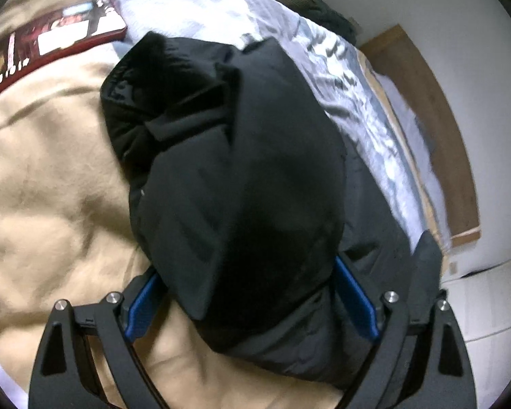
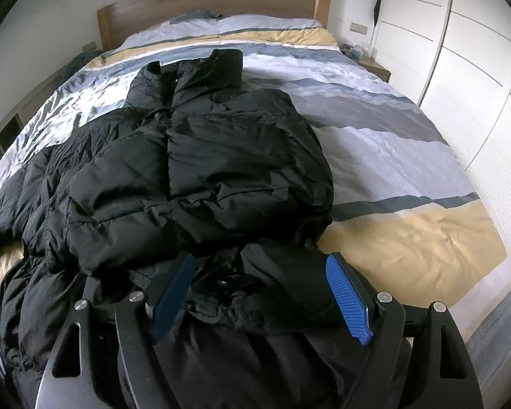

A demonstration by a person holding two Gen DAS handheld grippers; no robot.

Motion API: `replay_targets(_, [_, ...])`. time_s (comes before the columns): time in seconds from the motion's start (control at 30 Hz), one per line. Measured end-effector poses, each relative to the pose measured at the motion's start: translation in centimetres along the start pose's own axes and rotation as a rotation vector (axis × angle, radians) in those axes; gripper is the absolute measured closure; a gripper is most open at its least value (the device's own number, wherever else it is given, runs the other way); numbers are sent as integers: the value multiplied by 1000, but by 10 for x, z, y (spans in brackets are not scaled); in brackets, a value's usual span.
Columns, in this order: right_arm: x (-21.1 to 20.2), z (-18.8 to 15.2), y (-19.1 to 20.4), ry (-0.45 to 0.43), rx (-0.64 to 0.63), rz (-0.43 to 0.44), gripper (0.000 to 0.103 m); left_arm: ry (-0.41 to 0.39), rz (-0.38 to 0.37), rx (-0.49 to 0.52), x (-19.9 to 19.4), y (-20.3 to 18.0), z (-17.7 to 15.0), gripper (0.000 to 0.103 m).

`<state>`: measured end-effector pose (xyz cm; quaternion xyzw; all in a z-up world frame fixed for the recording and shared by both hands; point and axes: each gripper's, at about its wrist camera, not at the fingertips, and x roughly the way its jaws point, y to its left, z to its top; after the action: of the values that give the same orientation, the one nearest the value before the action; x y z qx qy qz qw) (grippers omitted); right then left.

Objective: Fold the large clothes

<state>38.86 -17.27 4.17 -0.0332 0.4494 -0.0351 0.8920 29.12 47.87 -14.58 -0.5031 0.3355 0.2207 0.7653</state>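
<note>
A black puffer jacket [image 2: 194,156] lies on the bed, collar toward the headboard, its body bunched and partly folded. My right gripper [image 2: 259,272] is open, with its blue pads [image 2: 349,296] on either side of the jacket's near hem, which lies between the jaws. In the left wrist view a thick fold of the same jacket [image 1: 242,156] fills the middle of the frame. My left gripper [image 1: 248,283] is wide apart around that bulky fold, which lies between the blue pads [image 1: 356,298]; I cannot tell whether they press on it.
The bed has a striped grey, white and yellow duvet [image 2: 391,143] and a wooden headboard [image 2: 214,0]. A beige blanket [image 1: 44,177] and a red-edged book [image 1: 61,34] lie to the left. White wardrobes [image 2: 460,51] and a nightstand [image 2: 374,64] stand to the right.
</note>
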Motion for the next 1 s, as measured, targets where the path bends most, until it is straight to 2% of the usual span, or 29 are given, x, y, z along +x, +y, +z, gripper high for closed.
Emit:
replay_targets(0.07, [-1, 0, 0, -1, 0, 0, 24, -2, -22, -29, 2, 2, 1, 15])
replay_targets(0.13, [-1, -1, -1, -2, 0, 0, 24, -1, -55, -67, 2, 7, 4, 32])
replay_targets(0.23, [-2, -1, -2, -3, 4, 0, 24, 20, -126, -130, 4, 14, 5, 51])
replay_targets(0.27, [-2, -2, -4, -4, 8, 0, 24, 25, -144, -142, 5, 15, 5, 54])
replay_targets(0.43, [-3, -4, -10, -6, 19, 4, 24, 33, -192, -157, 5, 10, 4, 80])
replay_targets(0.5, [-4, -6, -14, -6, 25, 6, 24, 28, -200, -143, 2, 2, 6, 86])
replay_targets(0.63, [-7, -7, -22, -10, 38, 4, 24, 12, -203, -114, -7, -8, 11, 92])
replay_targets(1.0, [-26, -8, -40, -40, 71, 11, 24, -44, -201, 30, -41, -57, 7, 95])
